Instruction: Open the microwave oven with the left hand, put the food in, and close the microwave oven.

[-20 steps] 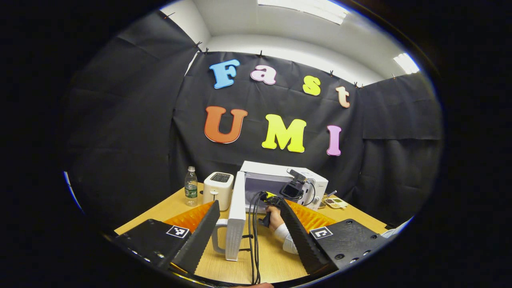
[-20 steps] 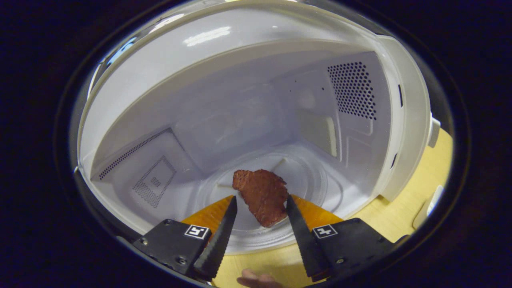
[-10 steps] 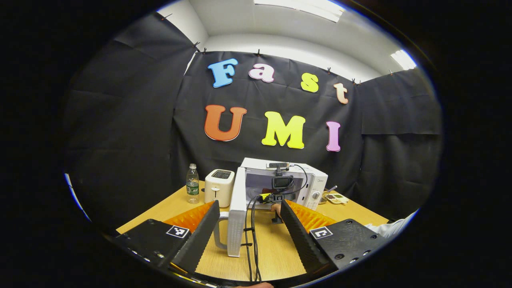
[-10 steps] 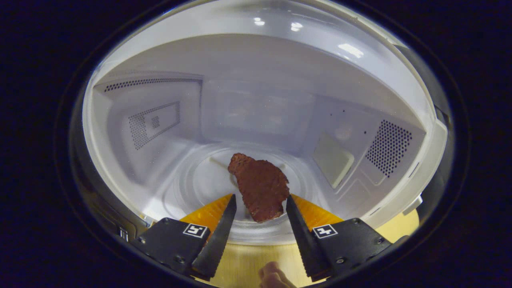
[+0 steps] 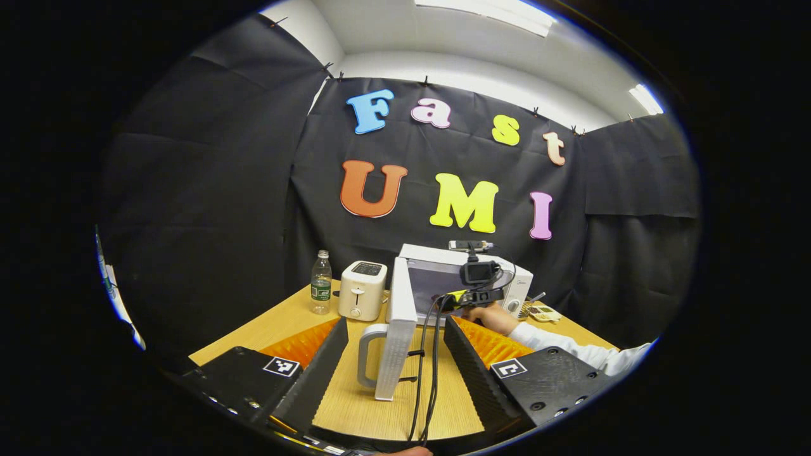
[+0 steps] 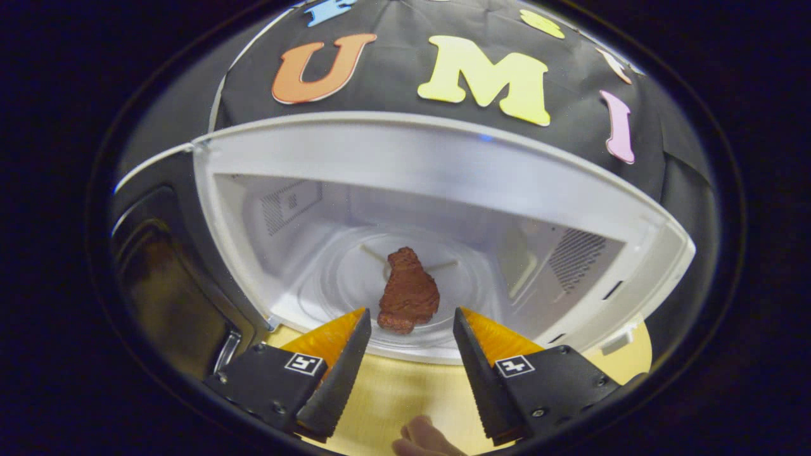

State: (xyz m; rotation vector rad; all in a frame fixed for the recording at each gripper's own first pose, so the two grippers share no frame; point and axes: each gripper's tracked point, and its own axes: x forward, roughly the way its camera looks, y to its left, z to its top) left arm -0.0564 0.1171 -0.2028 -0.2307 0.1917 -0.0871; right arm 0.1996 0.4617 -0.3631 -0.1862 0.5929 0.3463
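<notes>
A white microwave oven (image 5: 472, 278) is seen standing toward the far edge of the wooden table (image 5: 285, 320), its cavity open to the front. Its door (image 5: 400, 329), white with a pale loop handle, is swung fully out toward the near edge. A flat, reddish-brown piece of food (image 6: 408, 294) is laid on the round glass turntable (image 6: 342, 278) inside, near the middle.
</notes>
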